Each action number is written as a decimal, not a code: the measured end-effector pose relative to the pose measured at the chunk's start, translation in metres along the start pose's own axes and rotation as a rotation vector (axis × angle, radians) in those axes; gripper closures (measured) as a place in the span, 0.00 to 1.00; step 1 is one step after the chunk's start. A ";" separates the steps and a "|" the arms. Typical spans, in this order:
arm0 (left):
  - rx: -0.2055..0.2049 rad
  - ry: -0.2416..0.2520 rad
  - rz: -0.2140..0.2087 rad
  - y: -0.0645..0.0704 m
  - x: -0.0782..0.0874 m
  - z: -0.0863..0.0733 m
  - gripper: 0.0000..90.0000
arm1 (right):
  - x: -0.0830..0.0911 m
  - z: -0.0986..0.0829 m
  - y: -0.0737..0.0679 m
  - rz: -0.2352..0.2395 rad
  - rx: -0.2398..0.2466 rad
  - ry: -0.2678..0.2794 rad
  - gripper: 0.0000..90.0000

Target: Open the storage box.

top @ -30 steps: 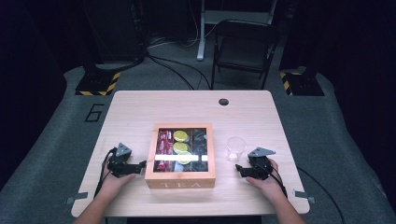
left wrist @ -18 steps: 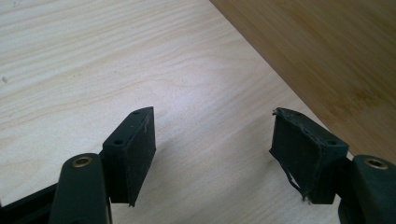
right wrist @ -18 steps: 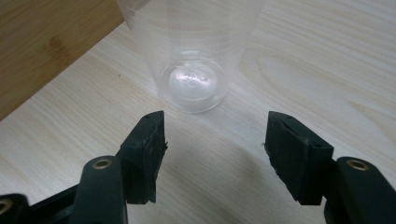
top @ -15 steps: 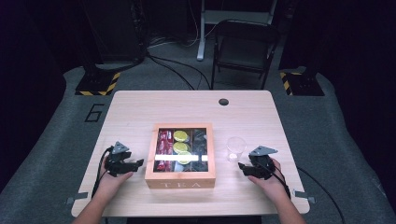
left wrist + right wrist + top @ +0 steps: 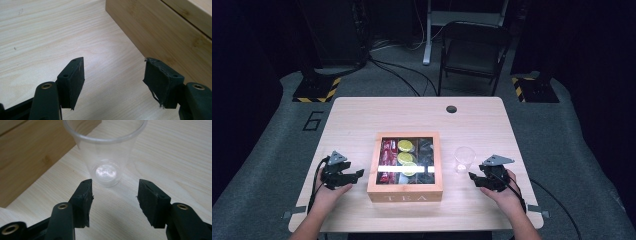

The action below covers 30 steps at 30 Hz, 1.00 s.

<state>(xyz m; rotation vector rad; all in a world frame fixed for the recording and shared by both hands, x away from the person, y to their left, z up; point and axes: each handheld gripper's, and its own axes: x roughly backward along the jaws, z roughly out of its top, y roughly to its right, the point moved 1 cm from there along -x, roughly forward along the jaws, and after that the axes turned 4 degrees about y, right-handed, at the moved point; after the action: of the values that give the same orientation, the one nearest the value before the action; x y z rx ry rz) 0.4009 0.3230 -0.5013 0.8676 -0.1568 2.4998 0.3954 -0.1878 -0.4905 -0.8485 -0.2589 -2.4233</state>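
A wooden tea box (image 5: 406,190) marked TEA sits at the table's front middle, its clear lid shut over red, yellow and dark packets. An empty clear plastic cup (image 5: 464,159) stands upright just right of it. My left gripper (image 5: 358,174) rests on the table left of the box, open and empty, and the box's side wall (image 5: 160,32) rises just beyond its right jaw. My right gripper (image 5: 472,177) is open, a short way in front of the cup (image 5: 106,152), with nothing between its jaws.
The light wooden table (image 5: 362,120) has a round cable hole (image 5: 451,109) near its far edge. A black folding chair (image 5: 472,50) stands behind the table. Black stand bases with yellow-striped edges (image 5: 314,89) sit on the grey floor at both far corners.
The right gripper has shifted slightly forward and left toward the cup. The left gripper has barely moved.
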 end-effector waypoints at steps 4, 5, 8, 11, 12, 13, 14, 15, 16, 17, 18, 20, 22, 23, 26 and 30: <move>-0.012 0.003 -0.009 0.001 0.003 0.002 0.37 | 0.008 0.006 -0.004 0.009 -0.002 -0.004 0.54; -0.010 0.013 -0.006 0.002 0.003 0.001 0.37 | 0.009 0.007 -0.005 0.016 0.017 -0.011 0.54; -0.011 0.008 -0.011 0.002 0.004 0.002 0.37 | 0.015 0.009 -0.012 0.018 0.043 -0.032 0.55; -0.008 0.014 -0.010 0.002 0.004 0.001 0.37 | 0.023 0.011 -0.019 0.035 0.040 -0.016 0.56; -0.008 0.014 -0.010 0.002 0.004 0.001 0.37 | 0.023 0.011 -0.019 0.035 0.040 -0.016 0.56; -0.004 0.013 -0.016 0.001 0.004 0.001 0.37 | 0.025 0.013 -0.023 0.053 0.028 0.005 0.56; -0.004 0.013 -0.016 0.001 0.004 0.001 0.37 | 0.025 0.013 -0.023 0.053 0.028 0.005 0.56; -0.003 0.008 -0.019 0.001 0.005 0.002 0.37 | 0.026 0.014 -0.024 0.060 0.032 0.010 0.57; 0.000 0.010 -0.019 0.001 0.005 0.002 0.37 | 0.027 0.015 -0.027 0.070 0.027 0.019 0.57; 0.005 0.015 -0.018 0.001 0.005 0.002 0.37 | 0.028 0.017 -0.031 0.079 0.025 0.027 0.58; 0.005 0.015 -0.018 0.001 0.005 0.002 0.37 | 0.028 0.017 -0.031 0.079 0.025 0.027 0.58; 0.007 0.013 -0.020 0.001 0.004 0.001 0.37 | 0.031 0.019 -0.035 0.090 0.036 0.029 0.59; 0.006 0.012 -0.021 0.000 0.004 0.001 0.38 | 0.032 0.021 -0.039 0.109 0.049 0.035 0.59; 0.005 0.012 -0.021 0.000 0.004 0.001 0.38 | 0.033 0.022 -0.043 0.117 0.053 0.042 0.60; 0.009 0.016 -0.021 0.001 0.004 0.001 0.38 | 0.034 0.023 -0.047 0.127 0.067 0.049 0.60; 0.007 0.012 -0.025 0.001 0.005 0.001 0.38 | 0.034 0.025 -0.052 0.137 0.075 0.047 0.61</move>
<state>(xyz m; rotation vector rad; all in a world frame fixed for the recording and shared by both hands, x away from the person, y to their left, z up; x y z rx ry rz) 0.3978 0.3238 -0.4972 0.8521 -0.1320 2.4837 0.3572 -0.1512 -0.4494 -0.7504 -0.2636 -2.2882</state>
